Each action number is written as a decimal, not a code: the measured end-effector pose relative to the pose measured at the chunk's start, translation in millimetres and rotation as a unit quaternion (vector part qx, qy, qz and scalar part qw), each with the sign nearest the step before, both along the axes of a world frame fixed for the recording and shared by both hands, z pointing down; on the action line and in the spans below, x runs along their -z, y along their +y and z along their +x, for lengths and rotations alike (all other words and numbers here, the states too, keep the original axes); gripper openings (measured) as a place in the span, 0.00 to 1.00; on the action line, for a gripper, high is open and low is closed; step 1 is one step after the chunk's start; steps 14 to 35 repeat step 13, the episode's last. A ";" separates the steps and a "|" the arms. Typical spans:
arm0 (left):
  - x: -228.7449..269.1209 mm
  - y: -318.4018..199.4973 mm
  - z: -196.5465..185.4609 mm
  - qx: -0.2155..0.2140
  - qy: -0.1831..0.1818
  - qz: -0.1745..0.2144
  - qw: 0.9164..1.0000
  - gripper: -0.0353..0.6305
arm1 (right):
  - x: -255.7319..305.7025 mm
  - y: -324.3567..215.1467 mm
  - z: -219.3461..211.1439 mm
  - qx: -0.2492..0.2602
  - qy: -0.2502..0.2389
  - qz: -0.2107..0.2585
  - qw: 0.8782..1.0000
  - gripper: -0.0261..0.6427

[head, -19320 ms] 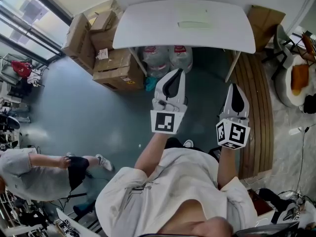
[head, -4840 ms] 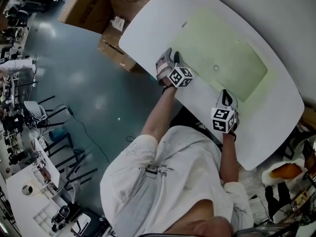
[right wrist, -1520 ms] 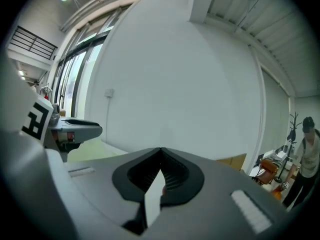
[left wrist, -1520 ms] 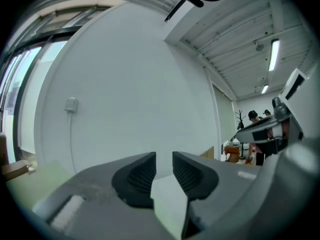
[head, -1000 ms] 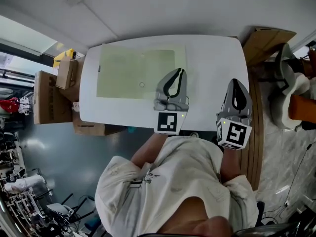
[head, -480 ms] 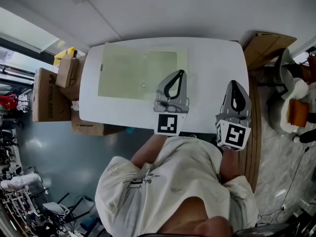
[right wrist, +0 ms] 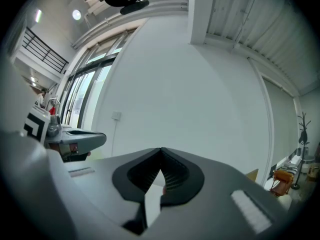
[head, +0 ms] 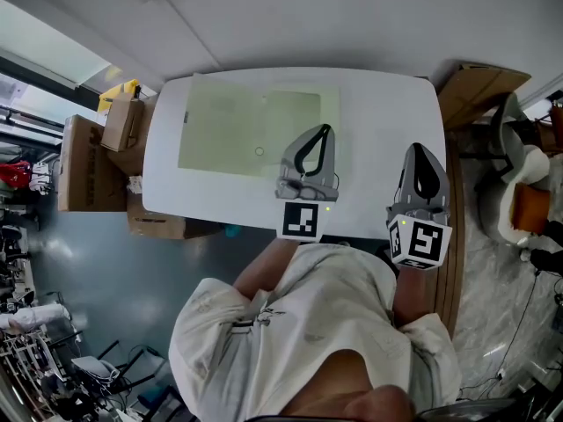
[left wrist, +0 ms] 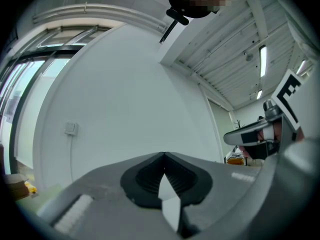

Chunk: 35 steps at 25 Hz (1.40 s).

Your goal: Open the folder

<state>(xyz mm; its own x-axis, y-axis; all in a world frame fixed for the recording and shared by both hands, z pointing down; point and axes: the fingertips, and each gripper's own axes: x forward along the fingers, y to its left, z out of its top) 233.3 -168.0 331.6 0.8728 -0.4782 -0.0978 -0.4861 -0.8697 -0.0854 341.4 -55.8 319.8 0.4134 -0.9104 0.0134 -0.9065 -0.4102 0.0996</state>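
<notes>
A pale green folder [head: 237,134] lies flat on the white table [head: 387,121], reaching from the table's left part to its middle. A small round clasp [head: 259,152] shows near its front edge. My left gripper [head: 324,130] is held level over the folder's near right corner, jaws shut with nothing between them; in the left gripper view its tips [left wrist: 164,154] meet against the white wall. My right gripper [head: 420,148] hovers over the table's bare right part, also shut and empty, its tips [right wrist: 161,149] touching. Neither gripper touches the folder.
Cardboard boxes [head: 84,161] stand on the floor left of the table, and flattened cardboard [head: 479,95] leans at its right end. A slatted wooden bench [head: 456,236] runs along the right. A white wall stands behind the table.
Both grippers stay where they were over the table. Only the head view has drifted slightly.
</notes>
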 end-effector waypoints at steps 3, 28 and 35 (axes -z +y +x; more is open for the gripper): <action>1.8 -4.0 -6.3 0.003 0.003 -0.001 1.000 0.05 | 4.0 -3.9 -4.9 0.002 0.007 0.002 1.000 0.04; 13.5 -8.1 -23.6 0.014 0.013 0.015 1.000 0.05 | 9.1 -5.9 -20.4 0.003 0.023 0.000 1.000 0.04; 13.5 -8.1 -23.6 0.014 0.013 0.015 1.000 0.05 | 9.1 -5.9 -20.4 0.003 0.023 0.000 1.000 0.04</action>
